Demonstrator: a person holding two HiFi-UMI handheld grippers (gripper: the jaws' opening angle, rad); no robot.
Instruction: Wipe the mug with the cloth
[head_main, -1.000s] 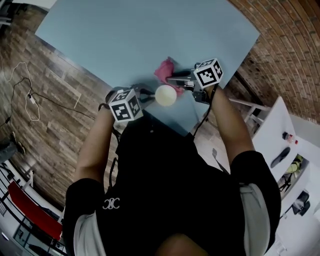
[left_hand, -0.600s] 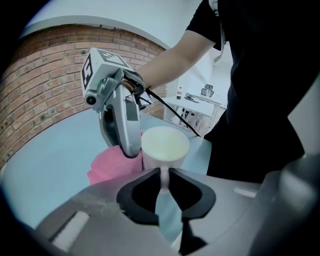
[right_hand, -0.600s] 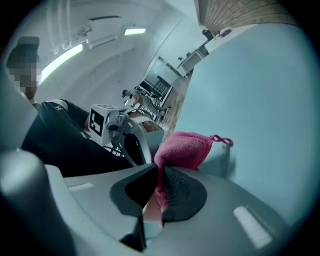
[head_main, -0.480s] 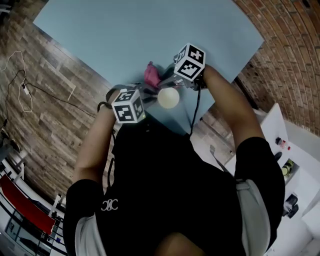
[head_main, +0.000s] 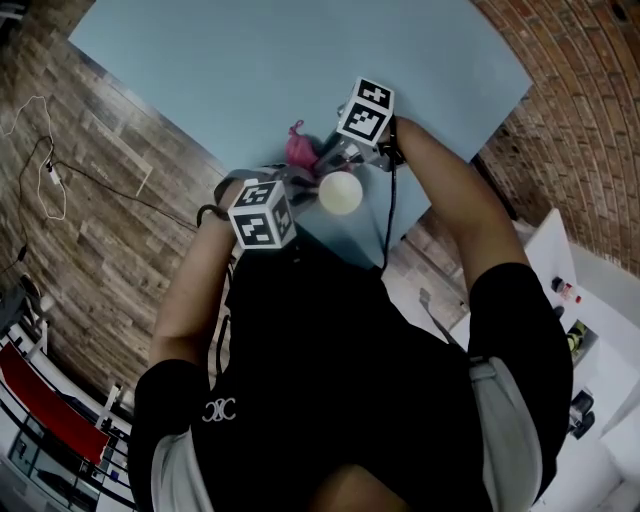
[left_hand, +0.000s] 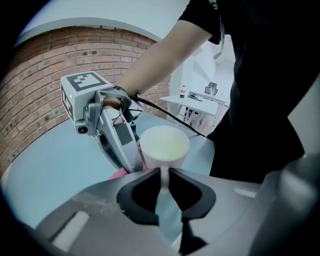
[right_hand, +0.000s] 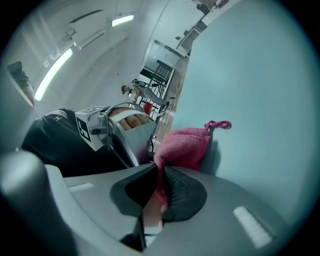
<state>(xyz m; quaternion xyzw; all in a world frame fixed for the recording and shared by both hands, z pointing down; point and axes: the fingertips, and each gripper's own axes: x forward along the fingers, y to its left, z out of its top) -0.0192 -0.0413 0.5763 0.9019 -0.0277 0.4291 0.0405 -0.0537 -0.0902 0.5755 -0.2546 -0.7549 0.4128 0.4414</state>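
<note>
Head view shows the mug (head_main: 340, 194) on the table (head_main: 250, 70), its handle pinched by the left gripper (left_hand: 165, 176), the right gripper (right_hand: 160, 176) pinching the cloth (right_hand: 184, 147) just beside the mug.

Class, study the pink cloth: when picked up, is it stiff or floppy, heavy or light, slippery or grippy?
Probably floppy: the cloth bunches and folds where the right gripper pinches it. Likely light: one pinch seems to hold the whole bundle. Its fuzzy weave suggests grip, not slip.

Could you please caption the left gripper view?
Left gripper grips white mug by its handle; right gripper holds pink cloth beside it.
</note>
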